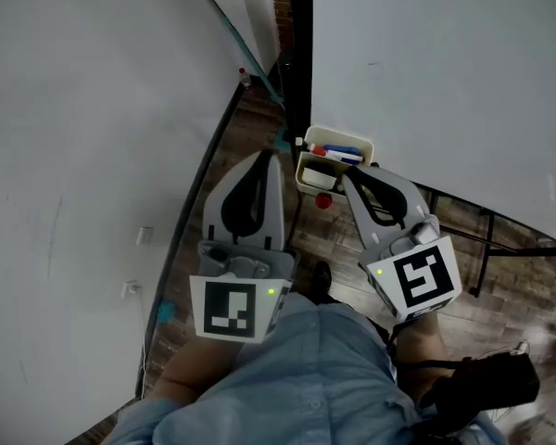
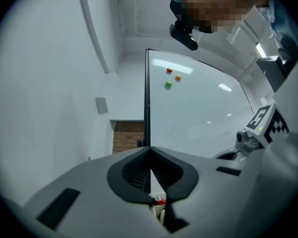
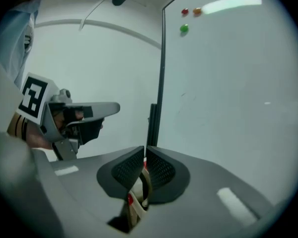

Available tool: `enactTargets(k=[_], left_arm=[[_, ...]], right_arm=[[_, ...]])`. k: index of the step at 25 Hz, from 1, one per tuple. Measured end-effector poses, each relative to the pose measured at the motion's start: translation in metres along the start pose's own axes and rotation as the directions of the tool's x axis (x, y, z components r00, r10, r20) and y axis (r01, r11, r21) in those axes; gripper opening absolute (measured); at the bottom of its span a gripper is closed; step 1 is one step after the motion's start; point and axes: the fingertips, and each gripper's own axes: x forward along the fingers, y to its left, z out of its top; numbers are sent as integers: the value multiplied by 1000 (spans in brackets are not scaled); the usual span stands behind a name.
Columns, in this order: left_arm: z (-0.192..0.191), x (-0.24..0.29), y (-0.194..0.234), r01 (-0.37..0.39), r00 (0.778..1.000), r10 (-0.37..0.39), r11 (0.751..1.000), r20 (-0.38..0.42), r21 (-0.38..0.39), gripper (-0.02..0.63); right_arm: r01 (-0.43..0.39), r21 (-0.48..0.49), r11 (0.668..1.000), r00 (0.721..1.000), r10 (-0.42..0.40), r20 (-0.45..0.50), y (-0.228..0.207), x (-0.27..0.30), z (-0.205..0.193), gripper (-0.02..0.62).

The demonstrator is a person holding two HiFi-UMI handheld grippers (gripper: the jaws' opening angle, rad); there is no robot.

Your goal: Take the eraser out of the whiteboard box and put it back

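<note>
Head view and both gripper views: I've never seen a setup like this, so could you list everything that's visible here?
whiteboard: one, white, upright at the right
magnets: three, red, orange and green, high on the whiteboard
box: one, cream, at the whiteboard's lower corner
markers: at least two, one red-capped and one blue, in the box
small red thing: one, just below the box; can't tell what it is
pole: one, teal, leaning by the wall
wall: white, at the left
floor: brown wood
bag: one, black, lower right
shirt: one, light blue, on the person
left gripper: one, grey, jaws together, empty
right gripper: one, grey, jaws together, empty, by the box
</note>
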Motion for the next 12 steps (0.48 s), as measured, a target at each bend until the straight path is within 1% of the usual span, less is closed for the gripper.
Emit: enactTargets(k=[4,7,9,12], left_arm=[[10,-6,-13,0,1000,0,1000,16,6,5],[16,-9,-19,-3,1000,4,1000,27,-23,5],[20,-11,-22,-11,999,12,1000,36,-25,5],[25,-14,-28,-8,999,8,1000,48,-4,5]], right_arm=[[58,15,998,991,-59,116,-15,-21,25,2],[93,6,996,979,-93,183,-21,-35,42,2],[105,2,994,971,-103,217,-23,-41,51,2],[107,-3,994,965,-103,243,-23,-46,59,2]])
